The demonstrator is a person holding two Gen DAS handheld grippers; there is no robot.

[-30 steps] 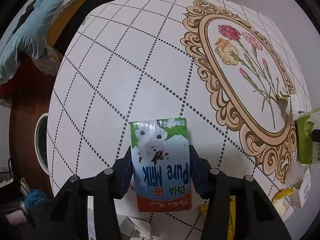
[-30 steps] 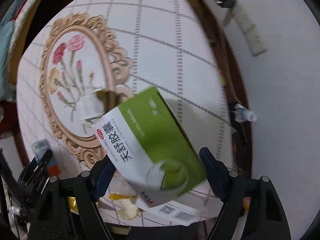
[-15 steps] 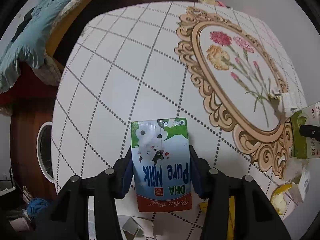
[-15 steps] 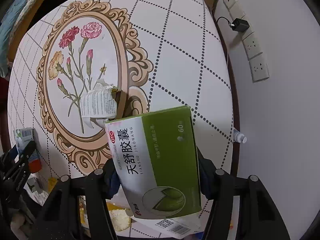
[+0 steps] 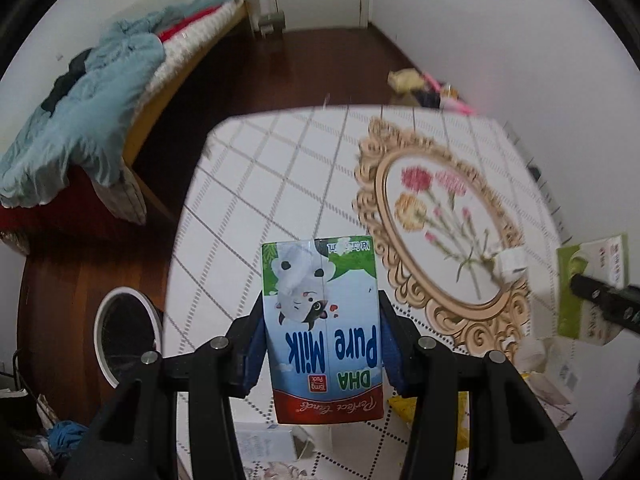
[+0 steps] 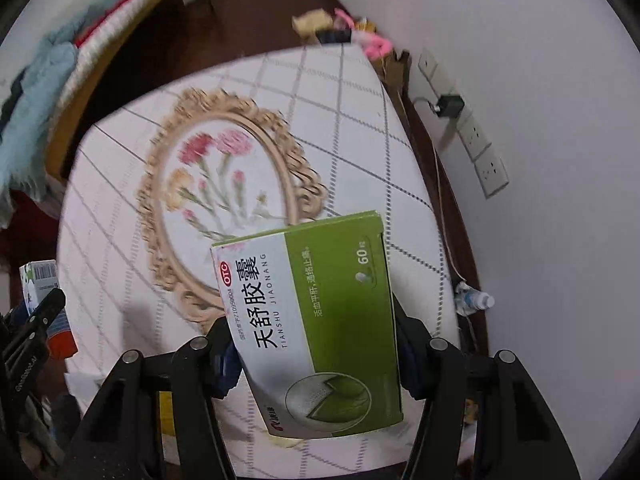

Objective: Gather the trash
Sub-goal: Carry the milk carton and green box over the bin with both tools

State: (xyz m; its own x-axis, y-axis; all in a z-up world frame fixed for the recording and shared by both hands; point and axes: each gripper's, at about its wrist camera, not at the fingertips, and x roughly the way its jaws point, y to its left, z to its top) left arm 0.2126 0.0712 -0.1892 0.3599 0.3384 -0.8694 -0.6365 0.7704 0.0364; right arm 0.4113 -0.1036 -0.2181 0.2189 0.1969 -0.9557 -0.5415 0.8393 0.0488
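Left gripper point(image 5: 322, 344) jaws clamped on milk carton point(image 5: 322, 328), raised. Right gripper point(image 6: 316, 352) jaws clamped on green medicine box point(image 6: 316, 328), raised alongside.

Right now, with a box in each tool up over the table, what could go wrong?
1. The green medicine box sits tilted in the right tool, gripped near its lower end; it might twist loose.
2. The milk carton in the left tool could leak if squeezed; whether it is empty cannot be told.
3. Scraps still lie at the table's near edge, easy to knock off.
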